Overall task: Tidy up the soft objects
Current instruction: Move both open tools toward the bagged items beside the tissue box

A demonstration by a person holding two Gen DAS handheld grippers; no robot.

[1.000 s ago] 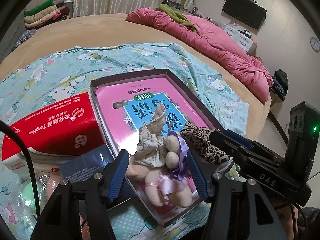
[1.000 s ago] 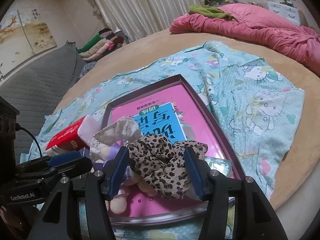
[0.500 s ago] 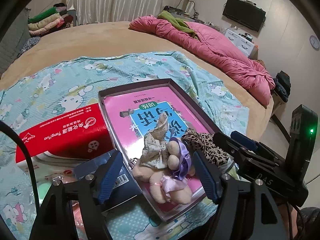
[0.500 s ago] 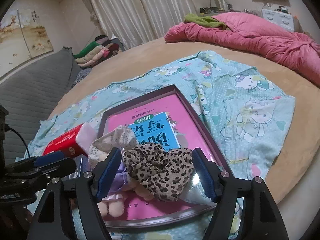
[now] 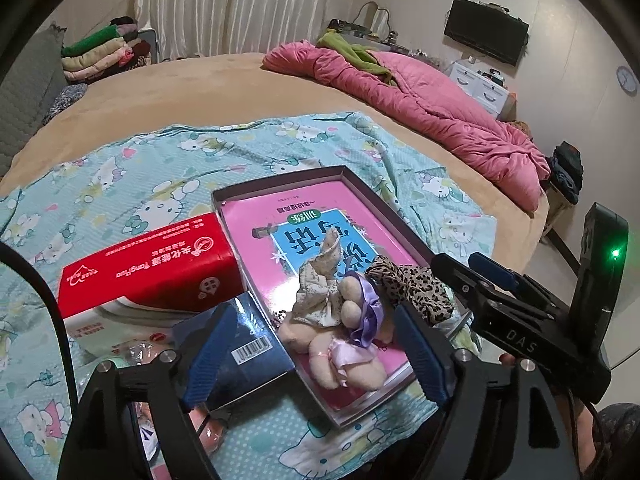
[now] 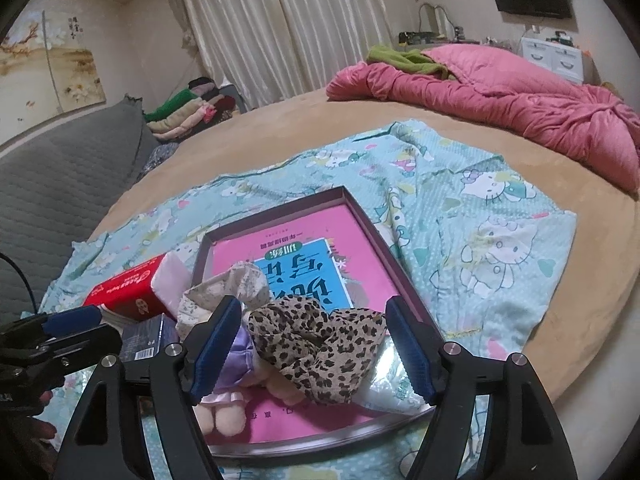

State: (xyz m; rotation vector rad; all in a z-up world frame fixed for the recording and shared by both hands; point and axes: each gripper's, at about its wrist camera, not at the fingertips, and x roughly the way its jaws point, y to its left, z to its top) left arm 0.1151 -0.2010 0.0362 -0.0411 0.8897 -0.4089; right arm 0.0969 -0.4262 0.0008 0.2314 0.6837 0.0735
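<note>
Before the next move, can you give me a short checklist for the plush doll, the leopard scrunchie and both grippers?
1. Left gripper open, pads clear of plush doll: ok; jaws have just been opening.
2. Right gripper open around leopard scrunchie, not pressing: ok.
3. Doll and scrunchie lie inside the box: ok.
4. Doll and scrunchie separate: cannot tell.
5. Red tissue pack outside the box: ok.

Doll (image 5: 340, 320) beside leopard scrunchie (image 6: 320, 354), in tray (image 6: 280, 200)

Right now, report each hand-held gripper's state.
Left hand-held gripper: open, just widened, plush doll lying untouched between.
Right hand-held gripper: open, leopard scrunchie released.
</note>
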